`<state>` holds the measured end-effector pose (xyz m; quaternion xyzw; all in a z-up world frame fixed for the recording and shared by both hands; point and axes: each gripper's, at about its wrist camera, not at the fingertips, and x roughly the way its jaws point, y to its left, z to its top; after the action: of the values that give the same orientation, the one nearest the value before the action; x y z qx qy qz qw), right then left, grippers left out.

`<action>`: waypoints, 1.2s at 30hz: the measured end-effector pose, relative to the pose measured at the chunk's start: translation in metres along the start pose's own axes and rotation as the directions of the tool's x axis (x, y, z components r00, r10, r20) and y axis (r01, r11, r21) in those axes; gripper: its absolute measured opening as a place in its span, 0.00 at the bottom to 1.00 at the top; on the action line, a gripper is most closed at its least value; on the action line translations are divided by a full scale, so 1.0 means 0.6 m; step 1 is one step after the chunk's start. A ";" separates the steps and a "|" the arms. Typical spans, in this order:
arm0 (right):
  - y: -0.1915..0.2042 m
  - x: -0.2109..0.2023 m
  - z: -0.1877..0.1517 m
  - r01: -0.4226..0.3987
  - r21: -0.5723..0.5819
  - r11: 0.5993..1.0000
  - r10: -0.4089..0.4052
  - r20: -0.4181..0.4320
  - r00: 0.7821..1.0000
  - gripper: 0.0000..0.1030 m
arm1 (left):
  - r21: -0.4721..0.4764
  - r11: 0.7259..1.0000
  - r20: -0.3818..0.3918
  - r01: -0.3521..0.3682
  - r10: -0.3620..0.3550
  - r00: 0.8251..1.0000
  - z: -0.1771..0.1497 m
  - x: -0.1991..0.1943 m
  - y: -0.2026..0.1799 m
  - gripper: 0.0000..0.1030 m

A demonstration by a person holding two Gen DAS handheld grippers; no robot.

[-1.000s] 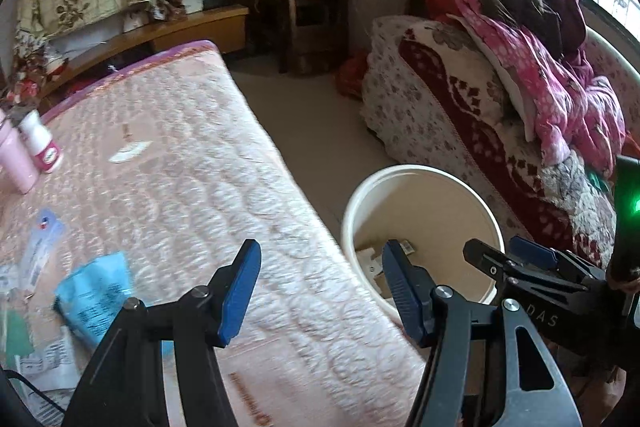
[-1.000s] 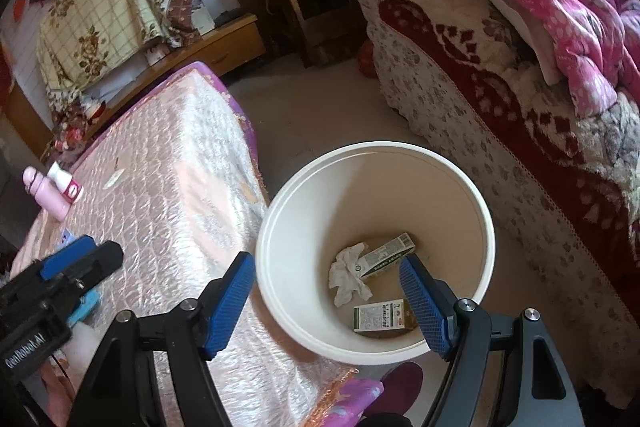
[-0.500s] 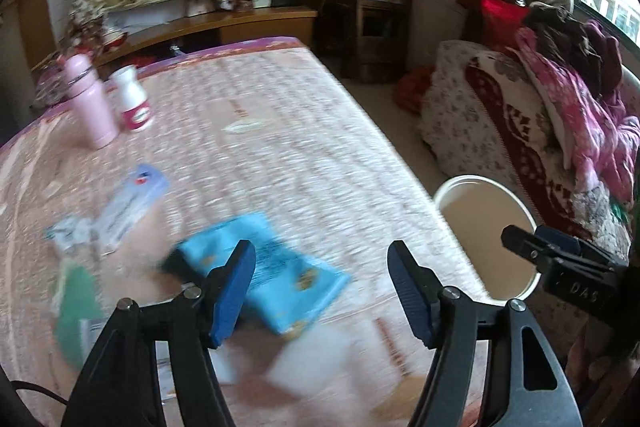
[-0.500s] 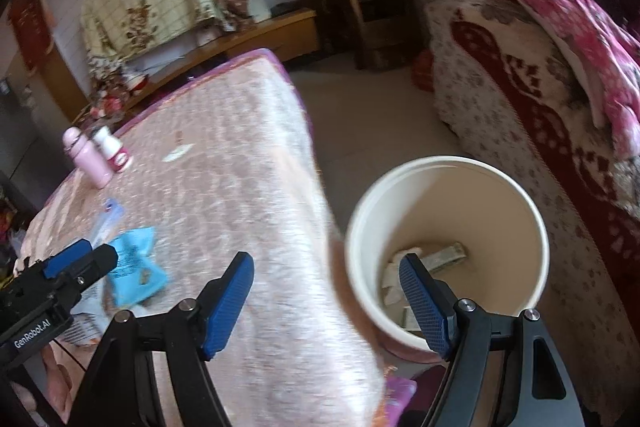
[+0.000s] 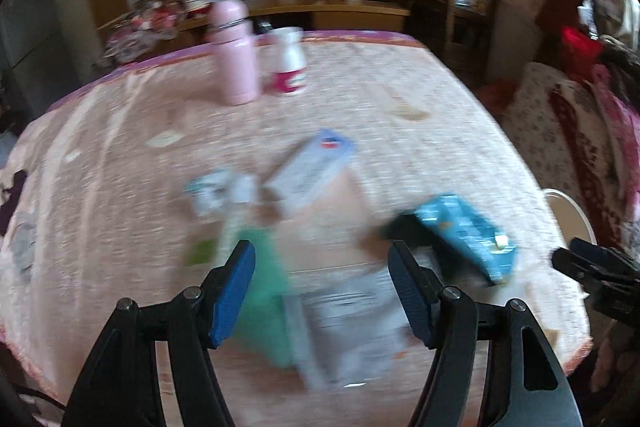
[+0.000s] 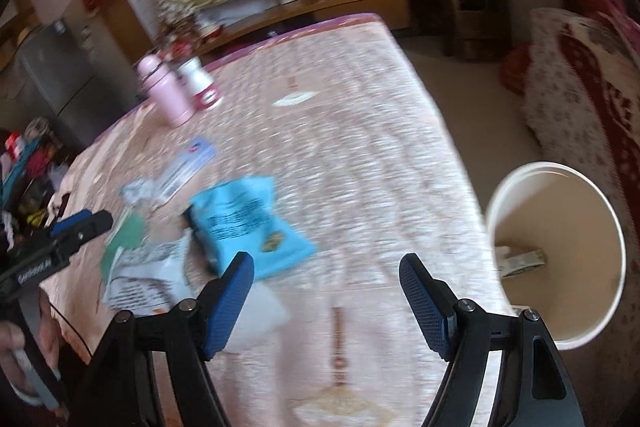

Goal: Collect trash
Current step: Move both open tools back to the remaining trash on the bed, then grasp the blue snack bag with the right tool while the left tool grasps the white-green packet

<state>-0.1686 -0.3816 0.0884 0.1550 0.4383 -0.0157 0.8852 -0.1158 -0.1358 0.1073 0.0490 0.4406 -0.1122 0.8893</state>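
Trash lies on the pink quilted table (image 5: 400, 91): a blue snack wrapper (image 5: 468, 231) (image 6: 248, 223), a green piece (image 5: 264, 291) (image 6: 124, 239), a printed white paper (image 5: 352, 323) (image 6: 140, 279), a white and blue box (image 5: 316, 167) (image 6: 184, 167) and a crumpled scrap (image 5: 220, 187). My left gripper (image 5: 322, 291) is open and empty just above the green piece and paper. My right gripper (image 6: 326, 301) is open and empty over the table's near edge, right of the blue wrapper. The white bin (image 6: 560, 251) stands on the floor at right with trash inside.
A pink bottle (image 5: 234, 55) (image 6: 164, 91) and a white jar with a red label (image 5: 288, 61) (image 6: 202, 85) stand at the table's far side. A sofa with a red patterned cover (image 6: 580, 99) stands right of the bin. Wooden furniture lines the back wall.
Both grippers have swung left, from over the bin to over the table. The left one now hovers over the trash pile. Both have stayed open and empty.
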 end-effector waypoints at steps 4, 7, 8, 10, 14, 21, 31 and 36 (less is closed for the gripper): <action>0.042 0.020 -0.002 -0.034 -0.045 0.998 0.033 -0.027 0.999 0.76 | -0.068 0.996 -0.034 -0.049 0.047 0.998 -0.007 0.019 0.076 0.67; 0.064 0.037 0.001 -0.047 -0.080 0.996 0.043 -0.041 0.998 0.76 | -0.103 0.993 -0.061 -0.065 0.059 0.996 -0.016 0.036 0.114 0.67; 0.071 0.045 0.003 -0.049 -0.094 0.994 0.045 -0.048 0.998 0.77 | -0.120 0.991 -0.063 -0.061 0.054 0.997 -0.019 0.039 0.122 0.67; 0.080 0.062 0.009 -0.045 -0.121 0.992 0.037 -0.070 0.997 0.79 | -0.174 0.985 -0.082 -0.020 0.006 0.997 -0.026 0.054 0.147 0.68; 0.095 0.103 0.026 -0.058 -0.181 0.982 0.040 -0.104 0.994 0.79 | -0.172 0.985 -0.104 -0.009 -0.009 0.995 -0.034 0.076 0.158 0.73; 0.096 0.160 0.051 -0.110 -0.205 0.973 0.074 -0.177 0.981 0.79 | -0.157 0.987 -0.117 0.007 -0.026 0.993 -0.019 0.119 0.162 0.74; 0.107 0.192 0.053 -0.133 -0.185 0.974 0.099 -0.183 0.978 0.63 | -0.161 0.985 -0.144 0.058 -0.082 0.986 -0.020 0.147 0.168 0.48; 0.116 0.173 0.052 -0.132 -0.205 0.970 0.103 -0.149 0.984 0.49 | -0.159 0.986 -0.120 0.052 -0.071 0.990 -0.016 0.121 0.171 0.30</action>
<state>-0.0695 -0.3130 0.0431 0.0852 0.4872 0.0948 0.8639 -0.0557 -0.0461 0.0428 -0.0271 0.5043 -0.1018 0.8571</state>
